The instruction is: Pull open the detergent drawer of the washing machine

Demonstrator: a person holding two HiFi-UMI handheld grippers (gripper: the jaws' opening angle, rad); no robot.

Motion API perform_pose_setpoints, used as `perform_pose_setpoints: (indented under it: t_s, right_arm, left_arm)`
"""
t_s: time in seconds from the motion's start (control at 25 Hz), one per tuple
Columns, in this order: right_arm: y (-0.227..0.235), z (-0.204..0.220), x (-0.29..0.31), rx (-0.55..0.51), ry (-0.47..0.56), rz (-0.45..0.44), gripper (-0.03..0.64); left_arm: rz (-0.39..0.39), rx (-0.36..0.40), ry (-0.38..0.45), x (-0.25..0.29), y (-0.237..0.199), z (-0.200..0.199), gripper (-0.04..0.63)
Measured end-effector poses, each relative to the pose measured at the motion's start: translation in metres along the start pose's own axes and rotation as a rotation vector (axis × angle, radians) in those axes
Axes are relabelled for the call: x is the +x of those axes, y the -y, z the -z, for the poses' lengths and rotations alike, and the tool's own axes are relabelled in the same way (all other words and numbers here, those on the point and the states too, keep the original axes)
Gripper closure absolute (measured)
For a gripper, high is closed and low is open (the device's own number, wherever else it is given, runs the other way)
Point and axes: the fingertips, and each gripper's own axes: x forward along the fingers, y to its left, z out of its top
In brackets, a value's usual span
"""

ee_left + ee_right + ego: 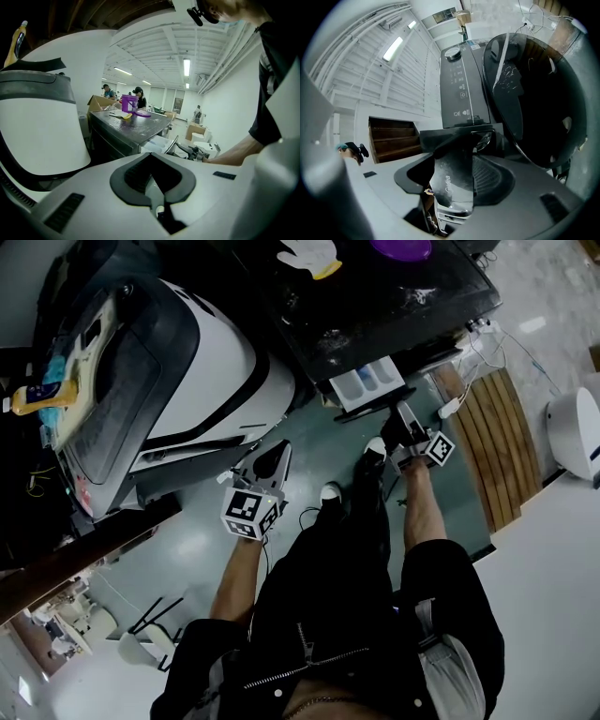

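Head view: drawer (368,382) out; R tongs (457,143) clamp its front; L tongs (151,159) together.

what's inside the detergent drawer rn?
The detergent drawer shows white compartments, with a blue piece in one. Its rear is covered by the washing machine top.

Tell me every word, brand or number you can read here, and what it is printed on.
"Midea": on the dark front of the detergent drawer, lying sideways in the right gripper view.
Control panel of the washing machine: symbols and small print, too small to read.
Yellow container label: blurred, unreadable.
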Motion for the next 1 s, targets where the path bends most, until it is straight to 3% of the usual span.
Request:
perform_pose_setpoints:
  t_s: [0.44,0.56,0.64,0.68,0.8,1.0]
  right_arm:
    - [-0.014,0.007,-0.054,-0.011,0.011,0.003,0.417]
    - [-0.010,0.008,-0.058,-0.029,0.003,0.049,0.423]
    - [-0.004,0.010,-0.058,-0.081,-0.012,0.131,0.385]
    - [-0.001,0.012,-0.058,-0.113,-0.018,0.174,0.435]
    - [-0.004,0.014,-0.061,-0.159,0.000,0.239,0.452]
    - [-0.028,0.011,-0.076,-0.240,0.070,0.310,0.568]
  left_arm:
    - [0.032,0.023,0.001,-0.013,0.010,0.006,0.575]
    - [0.045,0.035,0.007,-0.015,0.014,0.003,0.575]
    - [0.053,0.041,0.013,-0.018,0.017,0.002,0.575]
    - [0.057,0.043,0.016,-0.019,0.018,0.001,0.575]
    - [0.063,0.049,0.032,-0.024,0.021,-0.003,0.575]
    - [0.079,0.061,0.068,-0.032,0.028,-0.011,0.575]
